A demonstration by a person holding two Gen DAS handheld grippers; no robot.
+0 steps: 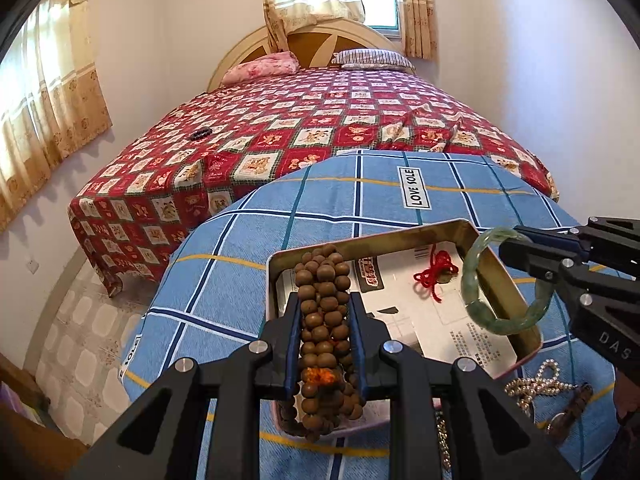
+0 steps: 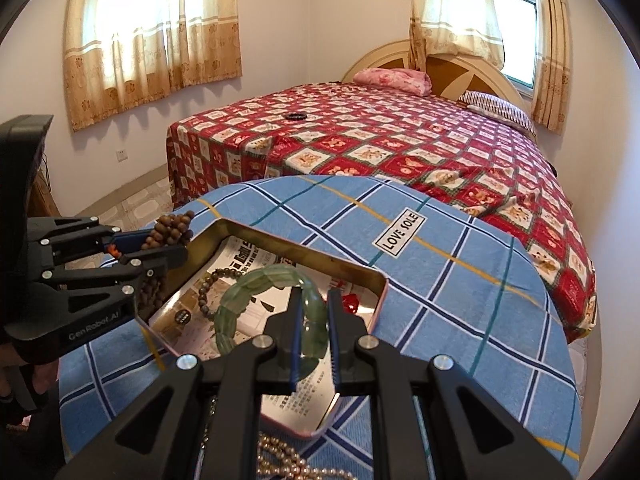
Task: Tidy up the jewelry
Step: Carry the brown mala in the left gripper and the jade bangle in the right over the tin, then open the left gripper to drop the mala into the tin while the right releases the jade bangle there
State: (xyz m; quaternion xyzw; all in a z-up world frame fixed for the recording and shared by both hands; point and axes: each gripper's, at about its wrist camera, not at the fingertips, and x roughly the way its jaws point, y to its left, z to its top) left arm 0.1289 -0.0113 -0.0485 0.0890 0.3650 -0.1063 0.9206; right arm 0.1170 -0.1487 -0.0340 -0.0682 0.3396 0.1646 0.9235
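My left gripper (image 1: 325,300) is shut on a bundle of brown wooden prayer beads (image 1: 324,312) and holds it over the near left part of an open metal tin (image 1: 472,229); it also shows in the right wrist view (image 2: 176,236). My right gripper (image 2: 314,300) is shut on a green jade bangle (image 2: 264,280) and holds it above the tin (image 2: 384,280); the bangle also shows in the left wrist view (image 1: 472,276). Inside the tin lie a red cord knot (image 1: 434,276), a small brown bead bracelet (image 2: 208,292) and printed paper.
The tin sits on a round table with a blue checked cloth (image 1: 360,196). A pearl necklace (image 1: 536,380) and a watch (image 1: 568,412) lie on the cloth near the tin. Behind is a bed with a red quilt (image 1: 320,120) bearing a dark bracelet (image 1: 201,134).
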